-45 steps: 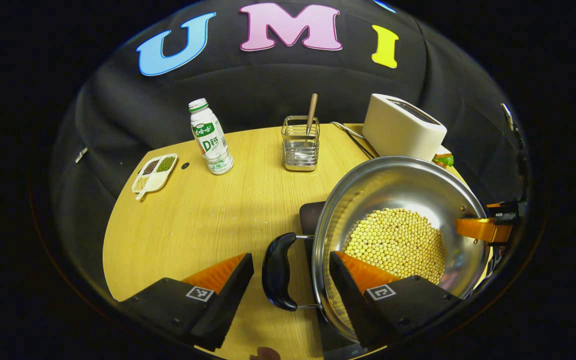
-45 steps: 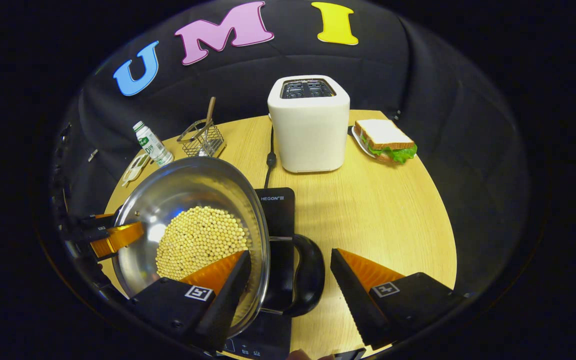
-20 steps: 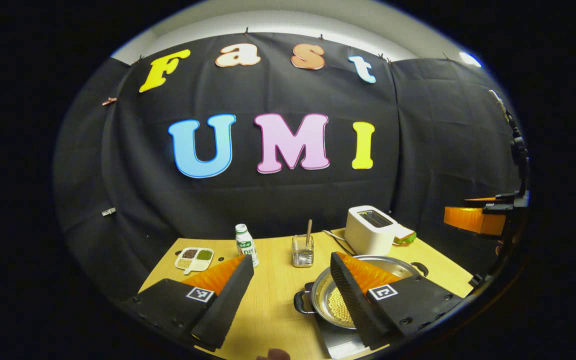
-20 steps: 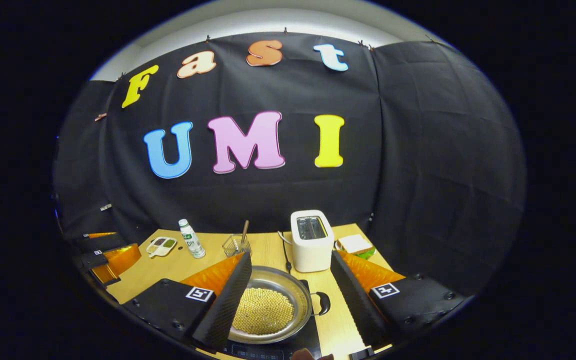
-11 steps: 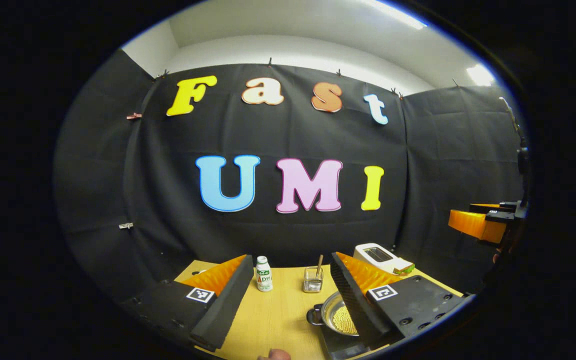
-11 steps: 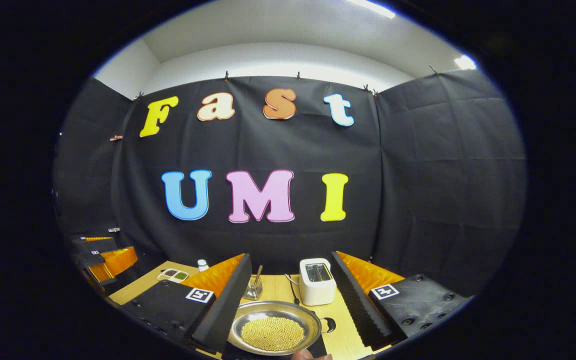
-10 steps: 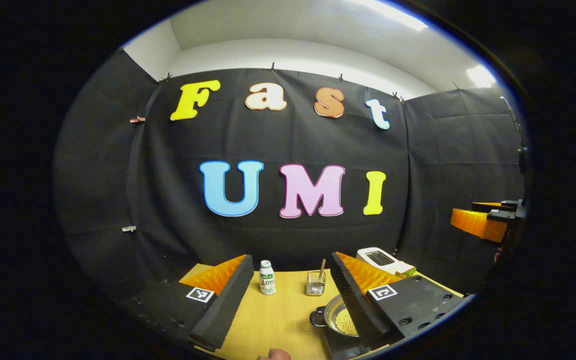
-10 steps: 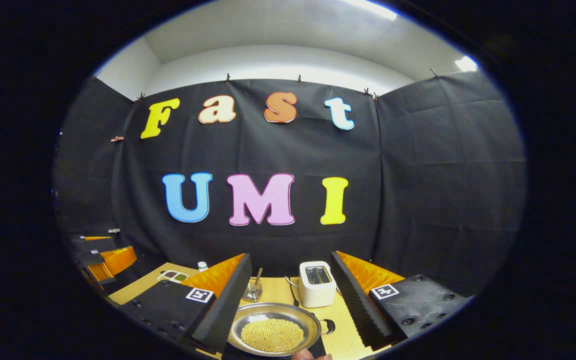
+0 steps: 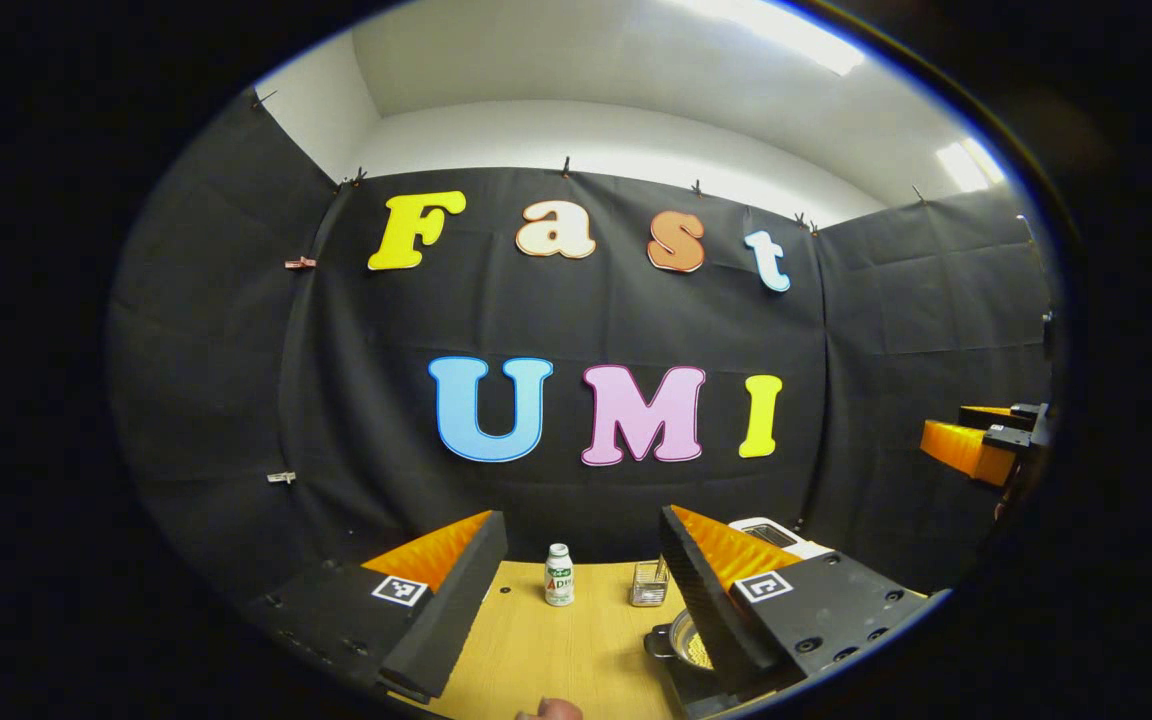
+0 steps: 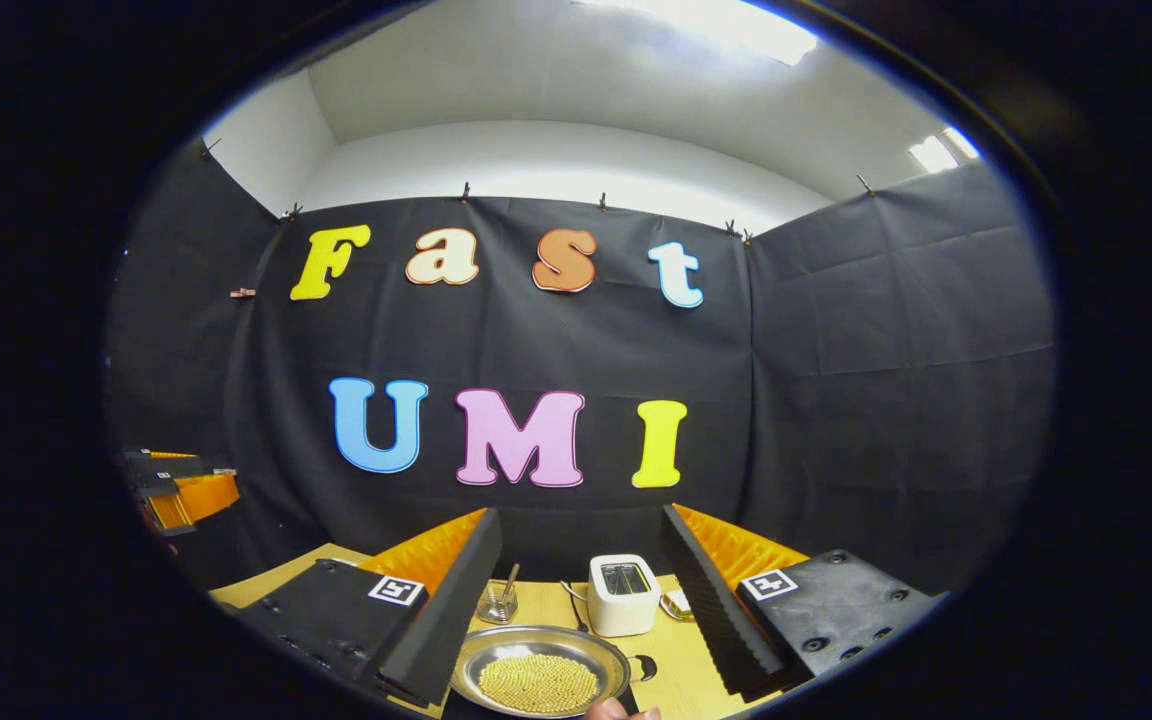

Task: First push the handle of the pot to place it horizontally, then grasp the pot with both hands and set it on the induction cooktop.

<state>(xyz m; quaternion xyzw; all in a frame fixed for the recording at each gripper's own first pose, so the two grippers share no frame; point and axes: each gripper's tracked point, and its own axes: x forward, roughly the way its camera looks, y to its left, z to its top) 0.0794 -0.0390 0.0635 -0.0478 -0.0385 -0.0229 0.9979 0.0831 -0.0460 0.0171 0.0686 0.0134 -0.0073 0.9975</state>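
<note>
The steel pot (image 10: 586,645), full of yellow beans, sits low in the right gripper view, its black side handle (image 10: 644,667) pointing right. In the left gripper view the pot (image 9: 678,632) rests on the black induction cooktop (image 9: 678,683), half hidden behind my own right-hand finger. My left gripper (image 9: 583,520) is open and empty, high above and well back from the table. My right gripper (image 10: 581,515) is likewise open and empty, well above the pot. Each gripper also shows at the other view's edge: the right gripper (image 9: 976,450), the left gripper (image 10: 181,490).
On the wooden table (image 9: 536,650) stand a small bottle (image 9: 559,575), a wire utensil holder (image 9: 648,585) and a white toaster (image 10: 623,595), with a sandwich (image 10: 678,602) beside it. A fingertip (image 9: 546,710) shows at the bottom edge.
Both grippers were open around the pot's handles, then lifted up and back without it. The views tilted up toward the wall and ceiling. The pot stays on the cooktop.
</note>
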